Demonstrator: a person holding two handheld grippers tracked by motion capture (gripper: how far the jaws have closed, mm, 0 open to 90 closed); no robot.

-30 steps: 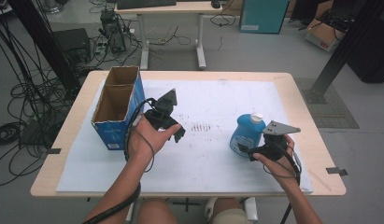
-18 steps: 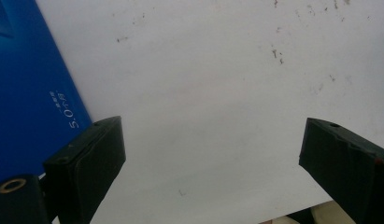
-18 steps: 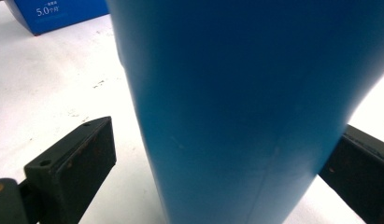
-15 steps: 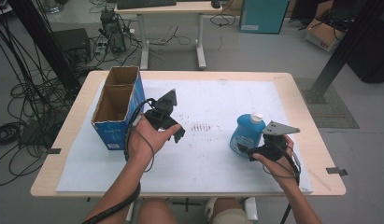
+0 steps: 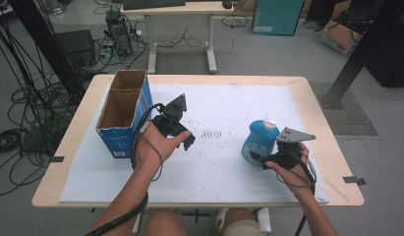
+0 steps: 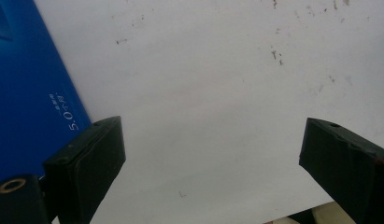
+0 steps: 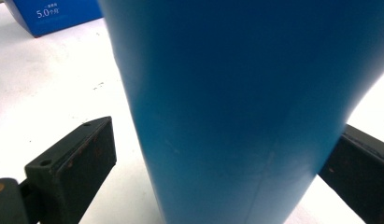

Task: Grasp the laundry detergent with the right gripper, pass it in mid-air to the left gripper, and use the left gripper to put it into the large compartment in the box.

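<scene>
A blue plastic bottle (image 5: 258, 140) with a white cap stands upright on the right half of the white sheet. My right gripper (image 5: 259, 158) is at its base, open, one jaw on each side. In the right gripper view the bottle (image 7: 236, 93) sits between the jaws of the right gripper (image 7: 227, 135); the left jaw is clearly off it, and contact at the right jaw is unclear. My left gripper (image 5: 183, 138) is held just right of an open blue cardboard box (image 5: 122, 117). It is open (image 6: 210, 140) over bare sheet, with the box wall (image 6: 26, 84) beside its left jaw.
The white sheet (image 5: 219, 162) covers most of the wooden table (image 5: 64, 142), with a patch of dark scuff marks (image 5: 212, 133) at its middle. Beyond the table stand a desk (image 5: 180, 29), cables and black frame posts on the floor.
</scene>
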